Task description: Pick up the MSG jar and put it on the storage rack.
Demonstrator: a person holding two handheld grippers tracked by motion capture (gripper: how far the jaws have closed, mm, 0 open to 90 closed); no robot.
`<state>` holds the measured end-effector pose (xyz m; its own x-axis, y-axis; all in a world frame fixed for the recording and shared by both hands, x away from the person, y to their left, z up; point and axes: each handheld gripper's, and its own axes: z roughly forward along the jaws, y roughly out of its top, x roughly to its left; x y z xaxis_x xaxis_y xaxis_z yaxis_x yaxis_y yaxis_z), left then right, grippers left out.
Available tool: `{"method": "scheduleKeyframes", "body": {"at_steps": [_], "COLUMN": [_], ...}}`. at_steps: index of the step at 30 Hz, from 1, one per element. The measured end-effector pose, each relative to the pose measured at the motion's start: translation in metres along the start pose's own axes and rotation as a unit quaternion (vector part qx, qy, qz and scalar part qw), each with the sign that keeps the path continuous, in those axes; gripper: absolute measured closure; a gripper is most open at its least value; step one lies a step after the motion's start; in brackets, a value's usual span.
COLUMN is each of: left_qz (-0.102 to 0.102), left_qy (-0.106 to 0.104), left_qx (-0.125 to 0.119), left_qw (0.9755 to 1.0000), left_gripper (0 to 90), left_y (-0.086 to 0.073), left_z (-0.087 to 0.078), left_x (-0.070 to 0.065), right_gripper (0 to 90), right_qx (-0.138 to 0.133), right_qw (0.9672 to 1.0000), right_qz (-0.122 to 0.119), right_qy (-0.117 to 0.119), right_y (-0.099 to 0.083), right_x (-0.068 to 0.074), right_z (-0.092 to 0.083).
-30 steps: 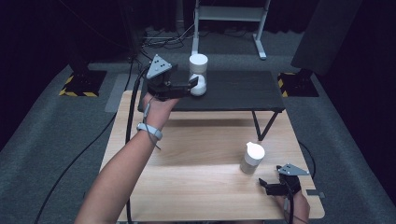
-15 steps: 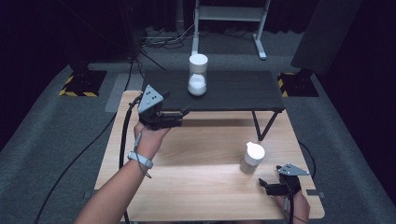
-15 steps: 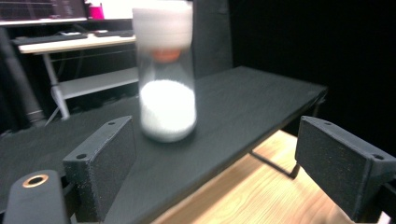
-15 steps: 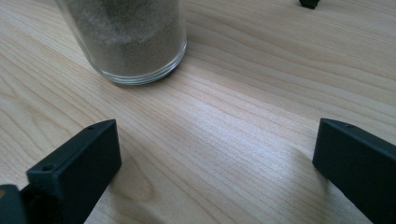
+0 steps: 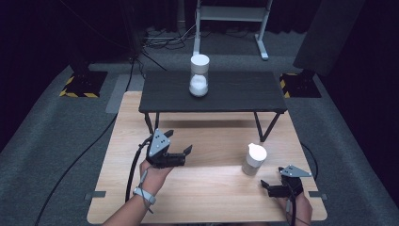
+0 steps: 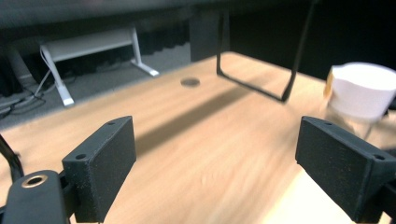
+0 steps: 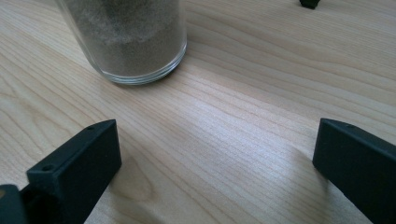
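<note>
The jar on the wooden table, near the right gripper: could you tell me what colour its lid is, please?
White; the jar lid shows best in the high view.

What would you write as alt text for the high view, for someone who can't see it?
A person's two hands hold open tongs low over a light wooden table: the left tongs toward its middle, the right tongs at its near right corner beside a white-lidded glass jar. Beyond, a white hourglass stands on a raised black shelf.
</note>
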<state>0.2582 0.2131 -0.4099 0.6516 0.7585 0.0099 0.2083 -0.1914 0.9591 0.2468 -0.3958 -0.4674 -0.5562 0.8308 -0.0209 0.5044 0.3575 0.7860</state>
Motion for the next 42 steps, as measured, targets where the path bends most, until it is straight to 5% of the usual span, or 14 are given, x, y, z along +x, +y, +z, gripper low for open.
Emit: {"method": "scheduleKeyframes", "body": {"at_steps": [15, 28, 33, 37, 42], "left_qz": [-0.029, -0.011, 0.007, 0.003, 0.002], "left_qy": [-0.013, -0.020, -0.016, -0.009, -0.006], "left_qx": [0.075, 0.177, 0.168, 0.140, 0.140], "left_qw": [0.9967, 0.9839, 0.9856, 0.9902, 0.9901], "left_gripper": [12.2, 9.6, 7.0, 4.4, 4.0], "left_y": [-0.052, -0.058, -0.064, -0.078, -0.077], "left_z": [0.008, 0.022, 0.021, 0.021, 0.022], "left_x": [-0.013, -0.014, -0.018, -0.022, -0.024], "right_gripper": [0.8, 0.8, 0.8, 0.8, 0.8], "right_qx": [0.000, 0.000, -0.001, -0.001, -0.001], "right_qw": [1.0000, 1.0000, 1.0000, 1.0000, 1.0000], "right_qz": [0.000, 0.000, 0.000, 0.000, 0.000], "right_qy": [0.000, -0.001, -0.002, -0.001, -0.001], "right_y": [0.000, 0.000, 0.000, -0.001, 0.000], "right_x": [0.000, 0.000, 0.001, 0.001, 0.001], "right_z": [0.000, 0.000, 0.000, 0.000, 0.000]}}
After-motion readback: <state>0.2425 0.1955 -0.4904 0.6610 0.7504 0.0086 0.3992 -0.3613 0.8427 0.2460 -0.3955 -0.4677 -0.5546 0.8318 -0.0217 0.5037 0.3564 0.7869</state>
